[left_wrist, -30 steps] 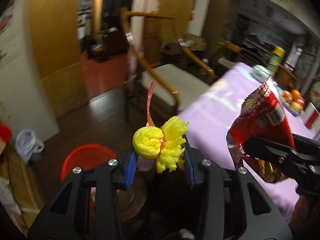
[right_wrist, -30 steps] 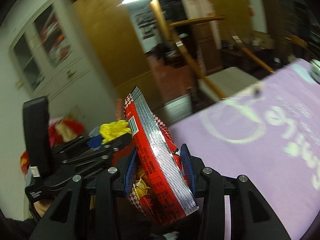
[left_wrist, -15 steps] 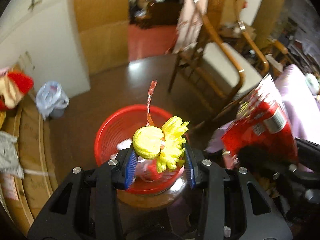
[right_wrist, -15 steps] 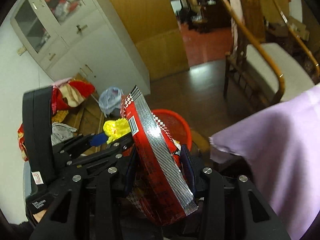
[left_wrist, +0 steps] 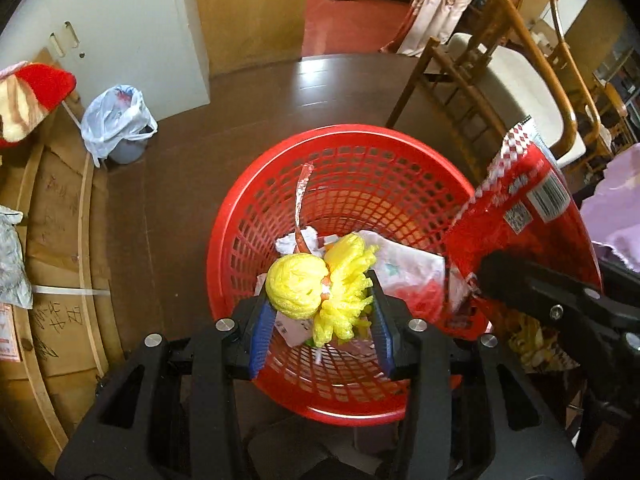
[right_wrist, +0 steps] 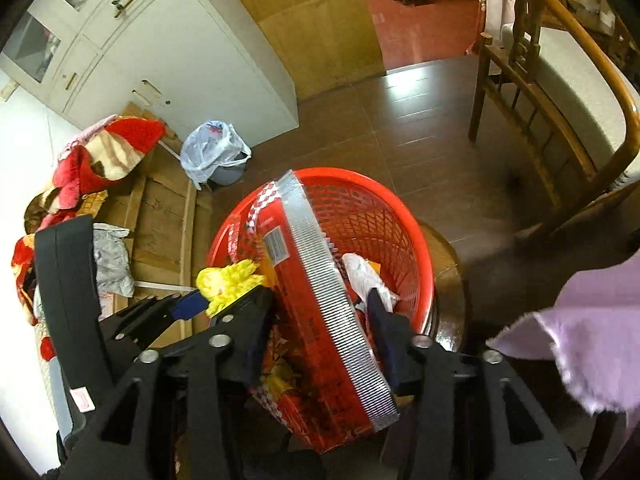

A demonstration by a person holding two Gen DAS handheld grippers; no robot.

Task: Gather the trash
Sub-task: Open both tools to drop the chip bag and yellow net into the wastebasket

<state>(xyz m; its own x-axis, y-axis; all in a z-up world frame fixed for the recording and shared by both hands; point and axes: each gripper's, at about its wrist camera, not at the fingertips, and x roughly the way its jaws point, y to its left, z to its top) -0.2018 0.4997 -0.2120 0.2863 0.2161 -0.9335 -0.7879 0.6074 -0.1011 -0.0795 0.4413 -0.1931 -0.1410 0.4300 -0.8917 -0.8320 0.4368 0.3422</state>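
Both grippers have come down from the level of the purple tablecloth (right_wrist: 580, 344) to hang directly over the red basket (left_wrist: 240, 216), which a second ago showed only as a sliver on the floor.

Left gripper (left_wrist: 320, 316): pointing steeply down, jaws opening. The yellow foam net (left_wrist: 316, 292) with its red strip sits between the blue pads (left_wrist: 260, 332), touching both, above the basket's mouth.

Right gripper (right_wrist: 320, 336): also pointing steeply down, jaws opening. The red snack bag (right_wrist: 316, 320) stands on edge between its fingers; a gap shows beside the right-hand finger, so the pads no longer pinch it. The bag's lower end hangs over the near rim of the basket.

Basket contents: crumpled white paper (left_wrist: 298, 240) and a pale wrapper (left_wrist: 404, 264) lie at the bottom.

Surroundings: a wooden chair (left_wrist: 520, 80) stands beyond the basket; a small bin lined with a white plastic bag (left_wrist: 116, 120) sits by the white cabinet (right_wrist: 160, 60).
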